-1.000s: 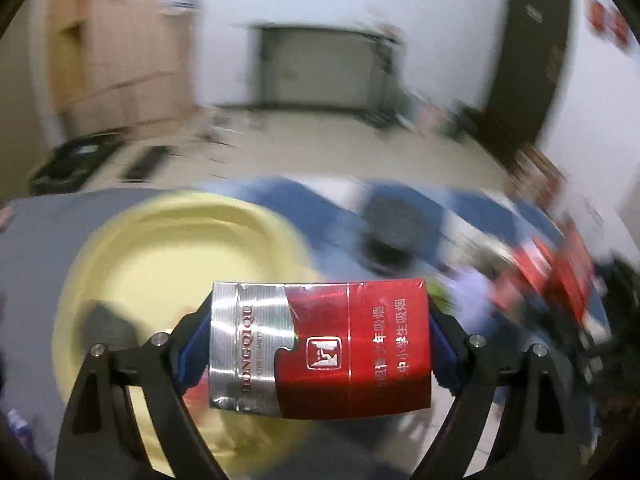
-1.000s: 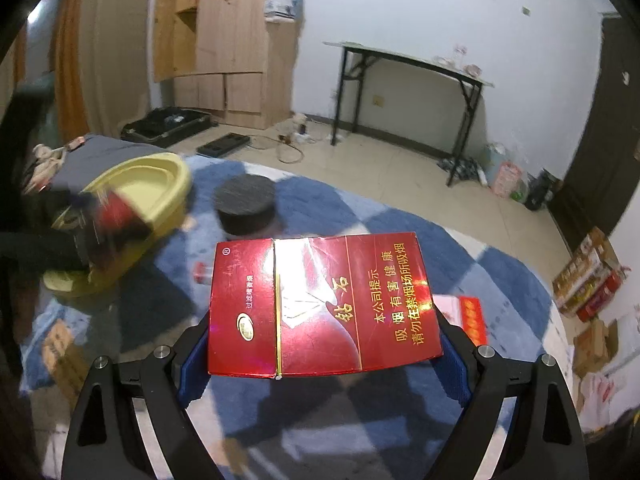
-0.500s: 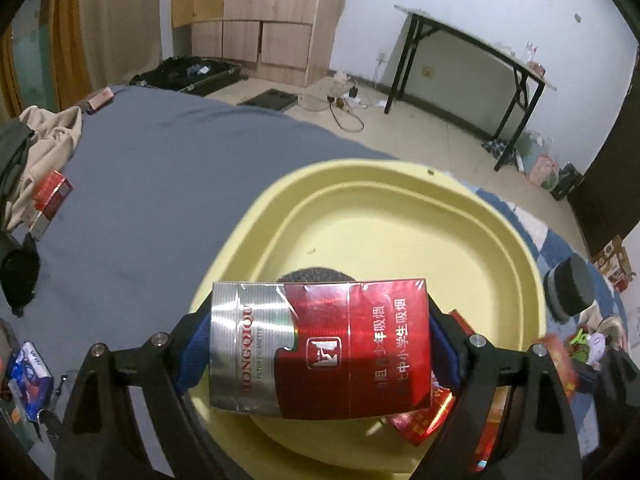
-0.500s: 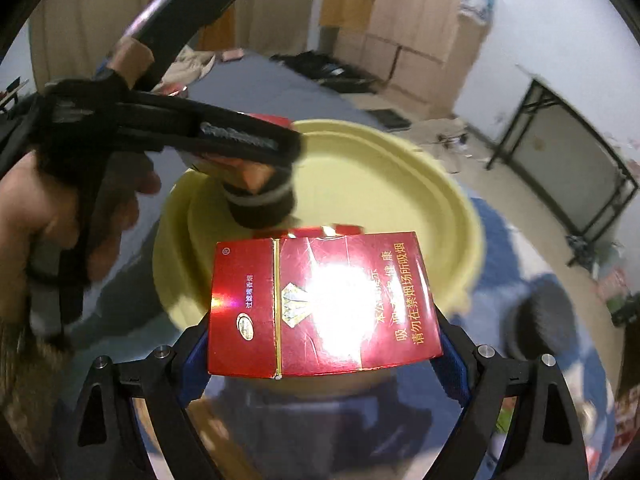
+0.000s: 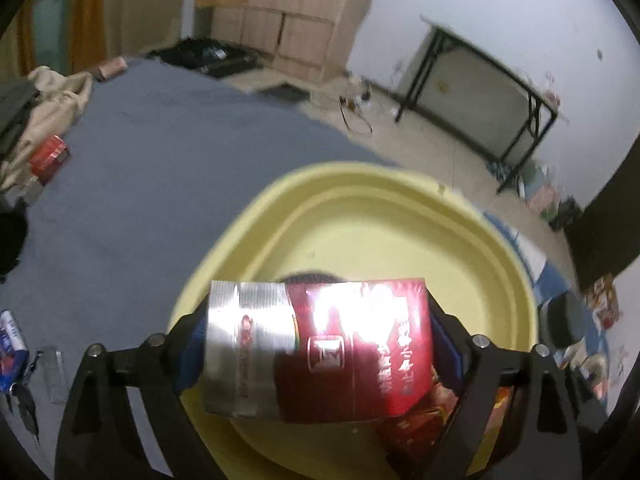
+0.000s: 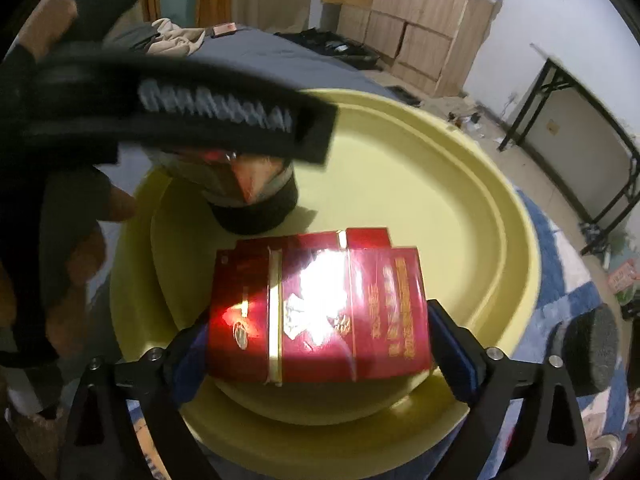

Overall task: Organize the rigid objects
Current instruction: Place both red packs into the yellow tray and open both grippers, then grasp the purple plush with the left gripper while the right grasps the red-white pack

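Observation:
Over the yellow basin point(image 5: 360, 208), my left gripper point(image 5: 318, 320) has its jaws opening. The silver-and-red cigarette pack point(image 5: 320, 344) hangs tilted and blurred between them, with slight gaps at the pads. My right gripper point(image 6: 316, 320) is also opening over the same basin point(image 6: 500, 208). Its red pack point(image 6: 320, 312) shows smeared and loose between the fingers. In the right wrist view a left gripper finger point(image 6: 224, 112) crosses the upper left, above a black round block point(image 6: 256, 216) in the basin. More red packs point(image 5: 420, 420) lie in the basin's near right corner.
A hand point(image 6: 80, 240) holds the left gripper. A second black round block point(image 6: 592, 344) sits on the blue-and-white rug point(image 6: 568, 280) right of the basin. On the grey sheet lie a red pack point(image 5: 50, 158), beige cloth point(image 5: 52, 96) and a blue packet point(image 5: 10, 340).
Both grippers swung left from the rug to above the yellow basin. Their jaws have widened, and both packs, held straight before, now sit tilted and blurred.

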Action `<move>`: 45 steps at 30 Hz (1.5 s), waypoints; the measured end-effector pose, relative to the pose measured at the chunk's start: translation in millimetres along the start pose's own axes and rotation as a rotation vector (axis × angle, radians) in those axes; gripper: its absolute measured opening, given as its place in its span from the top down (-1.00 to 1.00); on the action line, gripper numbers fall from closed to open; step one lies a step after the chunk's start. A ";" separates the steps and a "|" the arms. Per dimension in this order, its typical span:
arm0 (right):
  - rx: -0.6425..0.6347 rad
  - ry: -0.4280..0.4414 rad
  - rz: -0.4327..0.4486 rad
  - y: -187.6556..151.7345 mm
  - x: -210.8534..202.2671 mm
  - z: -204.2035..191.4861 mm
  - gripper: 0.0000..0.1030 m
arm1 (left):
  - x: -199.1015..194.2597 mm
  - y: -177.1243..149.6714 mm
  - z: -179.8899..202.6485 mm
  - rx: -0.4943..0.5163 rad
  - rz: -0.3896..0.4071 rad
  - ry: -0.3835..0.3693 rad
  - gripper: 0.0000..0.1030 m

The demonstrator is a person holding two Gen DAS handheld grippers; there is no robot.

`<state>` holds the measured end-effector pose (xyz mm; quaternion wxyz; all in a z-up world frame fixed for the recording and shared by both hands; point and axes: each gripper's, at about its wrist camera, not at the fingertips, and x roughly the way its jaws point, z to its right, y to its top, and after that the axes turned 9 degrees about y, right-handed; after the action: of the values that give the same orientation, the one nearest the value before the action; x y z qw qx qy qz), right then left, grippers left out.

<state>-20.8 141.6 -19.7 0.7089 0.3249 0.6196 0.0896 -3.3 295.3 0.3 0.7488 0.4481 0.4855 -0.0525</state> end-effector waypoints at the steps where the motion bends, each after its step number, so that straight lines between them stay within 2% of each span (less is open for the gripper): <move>1: -0.002 -0.012 0.014 -0.6 -4.4 -2.1 -0.89 | -9.5 1.3 0.7 -0.009 0.027 -0.002 -0.96; 3: 0.016 -0.011 0.054 -3.3 -22.1 -4.0 -0.98 | -31.9 3.4 6.4 -0.013 0.088 -0.026 -1.00; 5: 0.053 0.013 0.103 -13.7 -51.9 -0.7 -0.99 | -49.1 4.6 20.5 0.020 0.112 -0.058 -1.00; 7: 0.087 0.021 0.148 -29.4 -85.3 6.0 -0.99 | -65.5 0.8 39.2 0.079 0.126 -0.093 -1.00; 10: 0.144 -0.022 0.199 -60.5 -133.7 25.5 -0.99 | -82.3 -11.6 77.4 0.191 0.141 -0.172 -1.00; 12: 0.217 -0.100 0.268 -102.8 -177.3 52.6 -0.99 | -85.3 -26.0 106.7 0.287 0.131 -0.256 -1.00; 14: 0.314 -0.210 0.317 -145.0 -209.1 82.1 -0.99 | -83.4 -43.7 138.2 0.395 0.102 -0.294 -1.00; 15: 0.381 -0.280 0.319 -167.4 -223.2 103.6 -0.99 | -81.9 -58.6 159.2 0.476 0.096 -0.309 -1.00; 17: 0.537 -0.388 0.327 -204.2 -244.3 150.9 -0.99 | -81.4 -82.0 187.1 0.577 0.118 -0.328 -1.00; 19: 0.683 -0.474 0.328 -233.6 -254.8 181.2 -0.99 | -74.8 -107.2 216.4 0.659 0.154 -0.375 -1.00; 20: 0.745 -0.485 0.320 -249.8 -256.3 196.3 -0.99 | -71.9 -117.0 226.5 0.683 0.153 -0.381 -1.00; 22: 0.743 -0.463 0.313 -263.5 -251.4 207.4 -0.99 | -65.6 -136.4 243.3 0.717 0.153 -0.397 -1.00; 26: 0.724 -0.422 0.286 -257.4 -222.9 216.1 -0.99 | -59.8 -156.0 258.3 0.778 0.160 -0.391 -1.00; 32: 0.665 -0.396 0.213 -243.4 -188.2 235.5 -0.99 | -51.3 -151.3 256.8 0.754 0.161 -0.407 -1.00; 36: 0.629 -0.394 0.180 -241.7 -168.1 245.0 -0.99 | -35.5 -156.8 260.7 0.760 0.114 -0.432 -1.00; 39: 0.608 -0.390 0.145 -241.5 -156.7 247.8 -0.99 | -33.8 -161.0 271.5 0.792 0.135 -0.398 -1.00; 42: 0.607 -0.391 0.139 -242.9 -150.2 251.8 -0.99 | -33.8 -164.0 287.3 0.880 0.178 -0.349 -1.00; 45: 0.620 -0.374 0.148 -247.5 -146.9 257.5 -0.99 | -27.0 -164.9 288.0 0.888 0.155 -0.372 -1.00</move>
<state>120.4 -217.5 -35.3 0.6692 0.5790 0.4520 -0.1126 93.8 -20.1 -44.4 0.5609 0.7421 0.2395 -0.2779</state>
